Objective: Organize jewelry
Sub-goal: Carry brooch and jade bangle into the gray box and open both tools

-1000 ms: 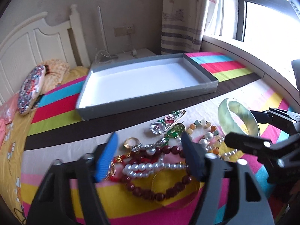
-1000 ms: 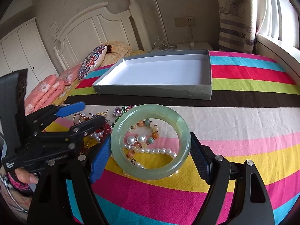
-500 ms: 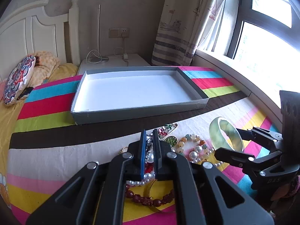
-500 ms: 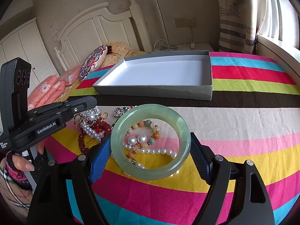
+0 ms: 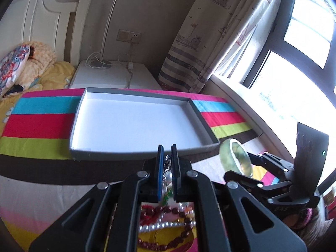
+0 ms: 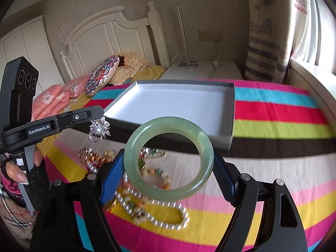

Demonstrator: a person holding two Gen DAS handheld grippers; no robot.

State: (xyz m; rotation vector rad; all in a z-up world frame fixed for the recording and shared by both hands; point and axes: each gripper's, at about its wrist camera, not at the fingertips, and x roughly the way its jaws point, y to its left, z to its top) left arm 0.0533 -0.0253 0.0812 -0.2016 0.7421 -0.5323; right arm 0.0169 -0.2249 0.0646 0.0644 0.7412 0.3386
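Observation:
My left gripper is shut on a silver pearl brooch and holds it in the air just before the near wall of the grey box. The brooch shows between the pads in the left wrist view. My right gripper is shut on a pale green jade bangle, lifted above the bed; the bangle also shows in the left wrist view. The box has a white empty floor. Pearl strands and a dark red bead bracelet lie on the striped cover below.
The striped bed cover spreads around the box. Pillows and a white headboard are at the far left. A white nightstand with a lamp, a curtain and a window sill lie beyond and to the right.
My left gripper closed on the brooch in the jewelry pile and lifted it up toward the box. My right gripper has risen with the bangle and moved closer to the box.

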